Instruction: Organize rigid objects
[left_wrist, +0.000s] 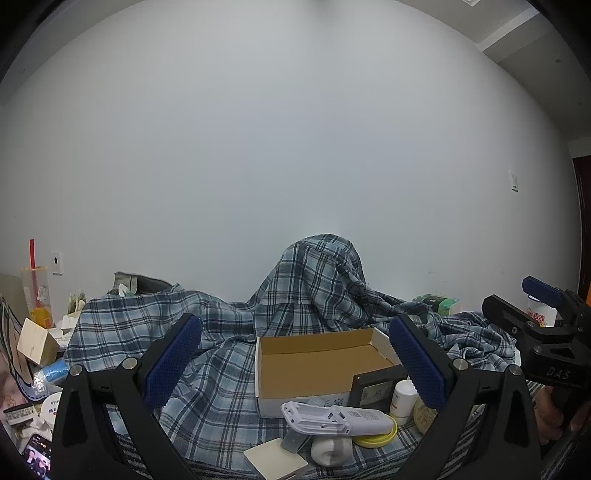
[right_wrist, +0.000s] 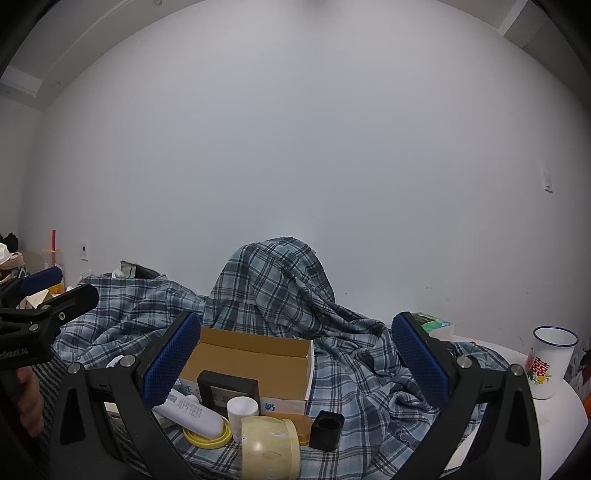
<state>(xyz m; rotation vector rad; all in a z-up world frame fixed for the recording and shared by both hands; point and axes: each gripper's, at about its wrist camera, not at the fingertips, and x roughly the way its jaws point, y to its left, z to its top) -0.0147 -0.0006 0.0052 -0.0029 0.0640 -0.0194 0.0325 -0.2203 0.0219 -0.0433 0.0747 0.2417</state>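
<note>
An empty cardboard box (left_wrist: 314, 345) (right_wrist: 255, 341) lies open on the plaid cloth. In front of it is a cluster: a white remote-like device (left_wrist: 332, 417) (right_wrist: 192, 408) resting on a yellow lid (left_wrist: 376, 439) (right_wrist: 207, 437), a black framed clock (left_wrist: 373, 391) (right_wrist: 227, 391), a small white bottle (left_wrist: 404, 400) (right_wrist: 242, 408), a tape roll (left_wrist: 424, 417) (right_wrist: 269, 443), a black cup (right_wrist: 327, 430) and a white square tile (left_wrist: 275, 459). My left gripper (left_wrist: 295, 360) (right_wrist: 55, 290) hovers open before the box, holding nothing. My right gripper (right_wrist: 295, 360) (left_wrist: 524, 301) is open and empty too.
The plaid cloth (left_wrist: 207, 369) (right_wrist: 354, 369) is draped over a tall hump (left_wrist: 321, 280) behind the box. A white enamel mug (right_wrist: 550, 362) stands at the right on a white surface. At the left are a drink cup (left_wrist: 35, 295), small boxes and a phone (left_wrist: 37, 454).
</note>
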